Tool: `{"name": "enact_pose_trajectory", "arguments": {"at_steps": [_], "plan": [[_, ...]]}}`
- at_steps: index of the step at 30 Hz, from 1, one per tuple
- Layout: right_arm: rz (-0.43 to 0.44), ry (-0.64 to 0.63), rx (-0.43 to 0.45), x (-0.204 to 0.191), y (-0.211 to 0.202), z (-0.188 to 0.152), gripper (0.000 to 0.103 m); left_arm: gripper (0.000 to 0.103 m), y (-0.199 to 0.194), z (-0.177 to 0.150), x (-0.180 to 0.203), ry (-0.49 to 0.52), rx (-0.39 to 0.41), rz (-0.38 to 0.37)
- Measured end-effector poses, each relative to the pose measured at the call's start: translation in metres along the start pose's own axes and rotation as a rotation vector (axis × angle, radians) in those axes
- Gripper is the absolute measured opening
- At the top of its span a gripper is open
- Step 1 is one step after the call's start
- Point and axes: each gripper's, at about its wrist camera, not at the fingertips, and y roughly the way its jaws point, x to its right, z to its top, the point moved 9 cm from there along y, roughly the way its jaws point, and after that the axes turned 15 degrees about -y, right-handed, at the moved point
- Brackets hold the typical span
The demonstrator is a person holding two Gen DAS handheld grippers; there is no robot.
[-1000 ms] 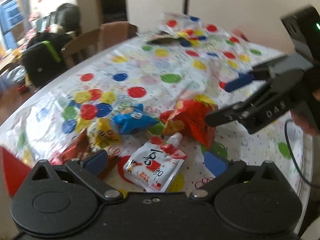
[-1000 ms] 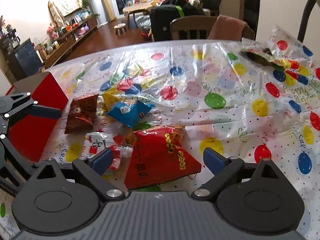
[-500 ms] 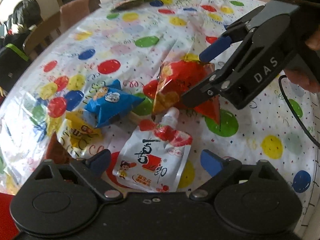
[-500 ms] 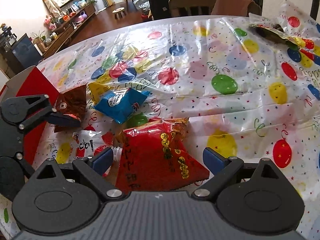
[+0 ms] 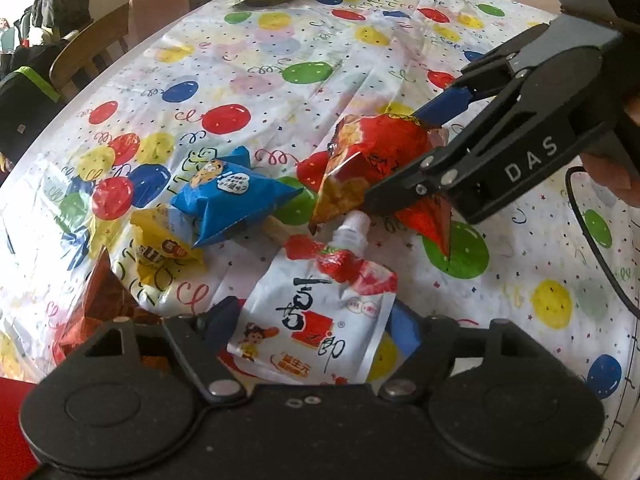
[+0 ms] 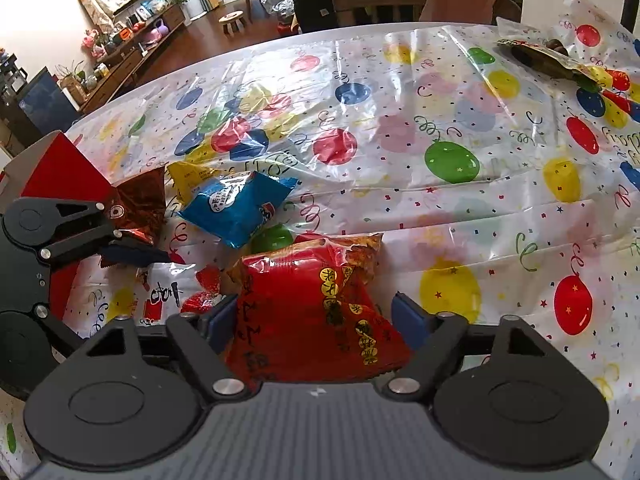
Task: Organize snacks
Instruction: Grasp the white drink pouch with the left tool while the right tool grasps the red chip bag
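Both grippers are working over the bench (image 6: 400,208), which is covered by a balloon-print plastic cloth.

Right gripper (image 6: 316,316): jaws are straddling the red snack bag (image 6: 304,304), one blue pad at each side of it. The gap looks narrowed to the bag's width, but I cannot tell whether the pads are pressing yet or only touching.

Left gripper (image 5: 312,320): jaws are straddling the white spouted pouch (image 5: 316,312), which is lying flat just beside the red bag with its spout pointing toward it. Grip is likewise unconfirmed; the foil is not visibly creasing.

Other snacks, relative to the red bag: blue packet (image 6: 236,208) just beyond it, yellow packet (image 5: 160,248) and brown foil packet (image 6: 136,204) farther to the left, all resting on the cloth. A red box (image 6: 60,168) is standing at the far left edge, probably the destination.

Step in hand, as judged: a paired pickup of red bag and pouch. The next move is calling for a firm close on each, then a lift clear of the neighbouring packets before carrying toward the box.
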Motion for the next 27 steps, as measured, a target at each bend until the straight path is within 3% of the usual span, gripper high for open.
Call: {"name": "enact_pose_trajectory", "arguments": {"at_steps": [8, 20, 27], "plan": [[-0.036, 0.031, 0.022, 0.003, -0.013, -0.004, 0.067, 0.071, -0.005, -0.007, -0.004, -0.117, 0.014, 0.018], [-0.067, 0.074, 0.055, -0.008, -0.049, -0.023, 0.065, 0.07, -0.031, -0.031, -0.004, -0.332, 0.064, 0.037], [-0.082, 0.077, 0.084, -0.031, -0.072, -0.025, 0.065, 0.07, -0.062, -0.043, 0.001, -0.41, 0.118, -0.002]]}}
